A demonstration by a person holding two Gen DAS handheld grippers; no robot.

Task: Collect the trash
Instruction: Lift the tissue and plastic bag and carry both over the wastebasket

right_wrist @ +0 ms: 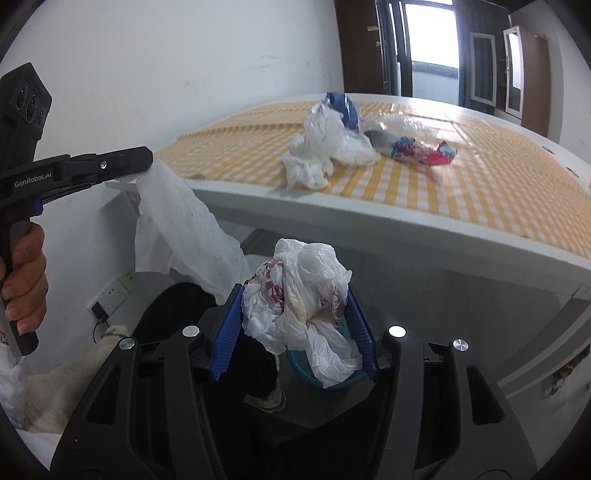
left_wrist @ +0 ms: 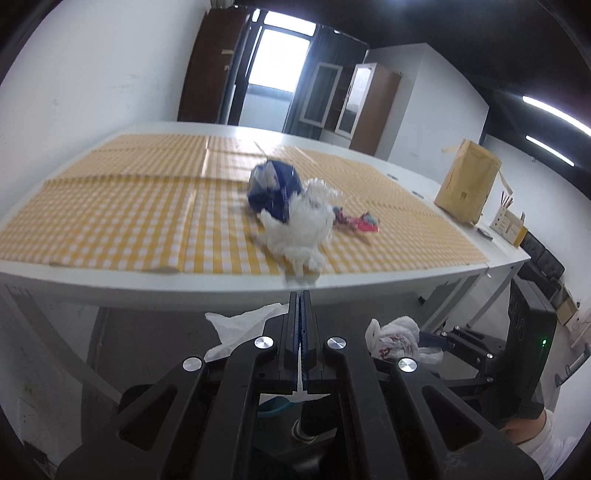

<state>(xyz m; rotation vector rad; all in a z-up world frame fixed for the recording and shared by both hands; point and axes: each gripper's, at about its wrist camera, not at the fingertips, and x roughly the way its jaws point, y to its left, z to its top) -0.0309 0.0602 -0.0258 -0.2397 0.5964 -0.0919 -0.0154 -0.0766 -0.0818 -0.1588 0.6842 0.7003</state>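
Both grippers sit below the bench (right_wrist: pixel 332 218) edge, left gripper (left_wrist: pixel 301 306) jaws pinching a floppy white wipe (right_wrist: pixel 177 229), right gripper (right_wrist: pixel 295 321) squeezing a crinkly featherweight plastic bag (right_wrist: pixel 303 295), so grab bunched folds.

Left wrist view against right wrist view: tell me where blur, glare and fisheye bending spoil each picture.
Left wrist view: the trash pile on the checked cloth is smeared by motion blur, the window is blown out, and the table edge bows. Right wrist view: sharper, the plastic bag in the right gripper is crisp; the window glares and the table edge curves.
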